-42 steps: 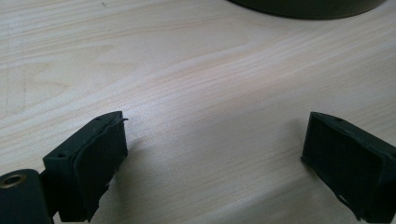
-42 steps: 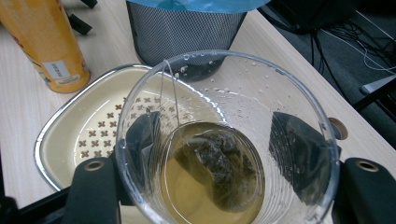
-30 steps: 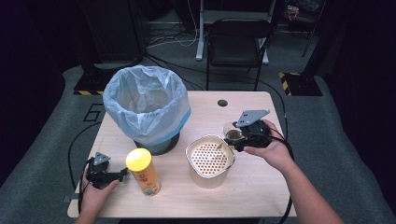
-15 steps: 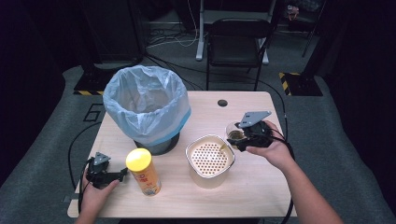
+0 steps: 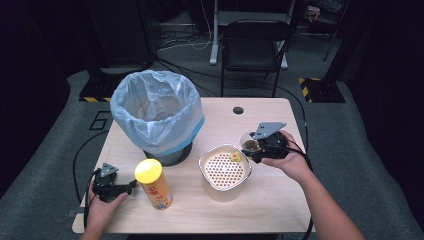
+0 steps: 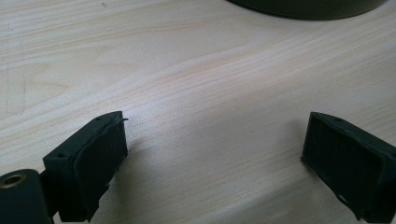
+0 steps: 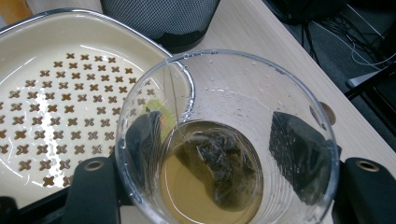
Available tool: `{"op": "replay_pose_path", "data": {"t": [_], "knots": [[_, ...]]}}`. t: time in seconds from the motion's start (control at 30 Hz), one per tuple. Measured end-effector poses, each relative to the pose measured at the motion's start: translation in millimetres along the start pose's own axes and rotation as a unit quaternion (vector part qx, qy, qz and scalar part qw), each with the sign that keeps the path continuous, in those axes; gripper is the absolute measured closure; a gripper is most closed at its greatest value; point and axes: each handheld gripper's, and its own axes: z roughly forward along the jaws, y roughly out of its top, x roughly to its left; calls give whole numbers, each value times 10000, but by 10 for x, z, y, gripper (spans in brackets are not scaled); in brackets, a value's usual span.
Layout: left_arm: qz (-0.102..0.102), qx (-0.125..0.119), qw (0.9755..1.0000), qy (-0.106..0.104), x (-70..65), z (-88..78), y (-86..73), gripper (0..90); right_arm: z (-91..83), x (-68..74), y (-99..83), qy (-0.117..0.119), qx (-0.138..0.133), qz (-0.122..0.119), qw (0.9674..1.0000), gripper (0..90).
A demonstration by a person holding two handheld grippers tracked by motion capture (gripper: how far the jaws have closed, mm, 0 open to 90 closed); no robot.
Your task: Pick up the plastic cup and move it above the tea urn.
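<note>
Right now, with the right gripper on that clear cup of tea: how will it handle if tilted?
The clear cup looks smooth and wet, so probably slippery in the right gripper. Its liquid and tea bag would likely slosh and shift.

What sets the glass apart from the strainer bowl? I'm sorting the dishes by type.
The glass is clear and round; the strainer bowl is cream, opaque and wider. The glass holds brownish liquid with a tea bag; the bowl has a perforated floor. The right claw grips the glass, while the bowl sits free on the table. Both are open-topped.
</note>
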Motion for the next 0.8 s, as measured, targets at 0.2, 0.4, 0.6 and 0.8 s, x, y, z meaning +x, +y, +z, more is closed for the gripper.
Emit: {"op": "replay_pose_path", "data": {"t": [0.2,0.4,0.6,0.8], "knots": [[0,3,10000,-1,0,0,0,63,33,1,-3,-49,48,-92,9999,341],[4,36,10000,-17,2,-5,3,64,22,14,10,-133,-50,-169,9998,343],[3,22,10000,-9,1,-3,2,63,21,17,18,-160,-60,-276,9995,346],[5,36,10000,-18,2,-5,3,63,40,36,32,-277,-119,-522,9982,351]]}}
